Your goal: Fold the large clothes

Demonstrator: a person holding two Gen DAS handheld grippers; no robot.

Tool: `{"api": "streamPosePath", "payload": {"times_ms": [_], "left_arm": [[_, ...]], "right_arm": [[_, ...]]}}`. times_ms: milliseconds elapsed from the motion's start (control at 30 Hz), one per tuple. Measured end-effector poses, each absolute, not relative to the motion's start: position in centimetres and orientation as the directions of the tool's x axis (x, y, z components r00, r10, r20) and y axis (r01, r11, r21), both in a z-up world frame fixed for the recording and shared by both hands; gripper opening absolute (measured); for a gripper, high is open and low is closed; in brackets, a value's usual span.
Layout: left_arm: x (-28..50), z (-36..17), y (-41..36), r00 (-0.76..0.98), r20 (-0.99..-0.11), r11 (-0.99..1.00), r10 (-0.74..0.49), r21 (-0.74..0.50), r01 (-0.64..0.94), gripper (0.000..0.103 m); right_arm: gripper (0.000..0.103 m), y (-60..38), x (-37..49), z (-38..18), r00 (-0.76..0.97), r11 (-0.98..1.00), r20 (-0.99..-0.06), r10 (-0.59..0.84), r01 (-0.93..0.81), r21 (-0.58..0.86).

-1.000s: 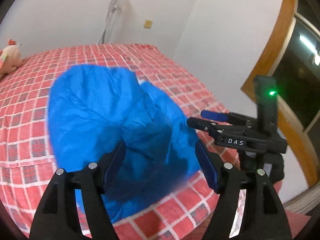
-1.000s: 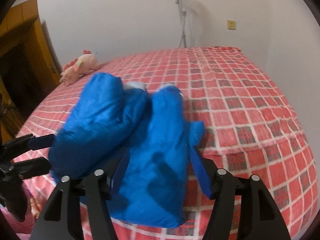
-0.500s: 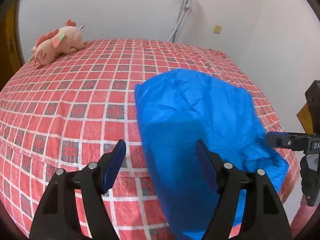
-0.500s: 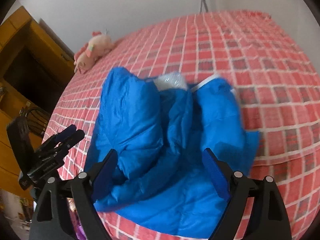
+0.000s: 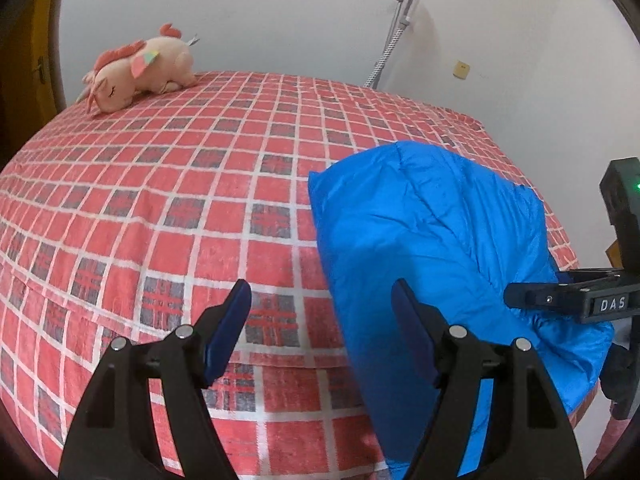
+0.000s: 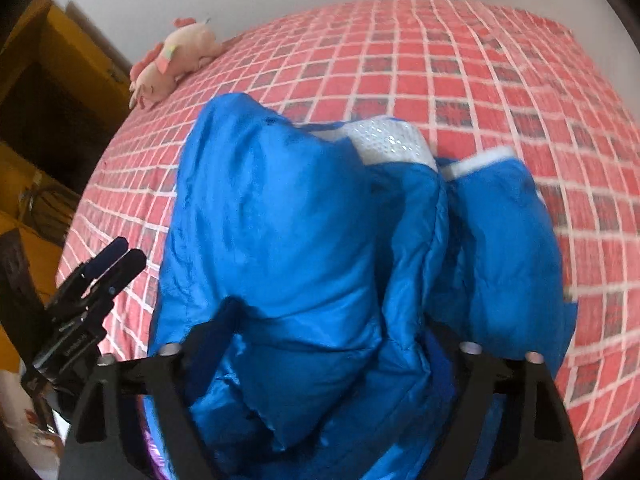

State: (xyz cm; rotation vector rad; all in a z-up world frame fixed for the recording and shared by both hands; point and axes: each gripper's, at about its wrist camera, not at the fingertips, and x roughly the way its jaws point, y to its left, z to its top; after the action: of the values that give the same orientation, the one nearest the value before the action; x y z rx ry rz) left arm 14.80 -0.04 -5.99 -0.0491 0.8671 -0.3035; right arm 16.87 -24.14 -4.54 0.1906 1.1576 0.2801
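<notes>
**Inspector:** On the near right part of the bed (image 5: pixel 168 184), the blue puffer jacket (image 5: pixel 432 248) is lying bunched, its lower end hanging over the near edge. State of the left gripper (image 5: pixel 322 300)?

**Assistant:** Its fingers (image 5: pixel 236 312) are standing wide apart and holding nothing. The left one is hovering over the bare checked cover, the right one is showing against the jacket's left side; I cannot tell whether it is touching.

**Inspector:** And the right gripper (image 6: pixel 324 332)?

**Assistant:** Its fingers (image 6: pixel 216 332) are spread wide, with jacket fabric bulging up between them. The fabric is covering the tips, so I cannot tell whether they are pressing it or merely surrounding it.

**Inspector:** Edges and room?

**Assistant:** The jacket's silver lining (image 6: pixel 388 140) is showing at its far end. The cover is lying open to the left and behind the jacket. A pink plush toy (image 5: pixel 140 68) is sitting at the far left corner, well apart. The wall (image 5: pixel 280 12) is running along the far edge.
</notes>
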Motion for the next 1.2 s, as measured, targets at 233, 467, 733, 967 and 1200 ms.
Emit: {"api": "streamPosePath", "payload": {"times_ms": [233,467,733,967,1200], "left_arm": [[14.7,-6.1,0.6,0.591,-0.748,0.952,-0.302,-0.206,0.226,0.072],[12.9,-3.9,-1.0,0.6,-0.714,0.93,-0.361,-0.231,0.286,0.072],[10.5,-2.4,-6.6,0.586,-0.694,0.892,-0.419,-0.192,0.41,0.072],[9.2,-4.8,-12.6,0.506,-0.746,0.849,-0.434,-0.151,0.507,0.072],[8.6,-7.5,-14.5,0.494,-0.761,0.839,-0.42,-0.119,0.53,0.074]], "right_arm": [[0.02,-22.8,15.7,-1.8,0.438,0.954,-0.855,0.277,-0.232,0.19],[0.013,-25.4,13.0,2.9,0.526,0.935,-0.775,0.351,-0.247,0.256],[0.012,-32.4,8.8,4.8,0.616,0.947,-0.722,0.314,-0.151,0.283],[0.013,-38.2,6.5,-1.3,0.564,0.935,-0.767,0.306,-0.026,0.355],[0.02,-40.6,5.2,-8.5,0.557,0.892,-0.743,0.371,0.009,0.452]]}}
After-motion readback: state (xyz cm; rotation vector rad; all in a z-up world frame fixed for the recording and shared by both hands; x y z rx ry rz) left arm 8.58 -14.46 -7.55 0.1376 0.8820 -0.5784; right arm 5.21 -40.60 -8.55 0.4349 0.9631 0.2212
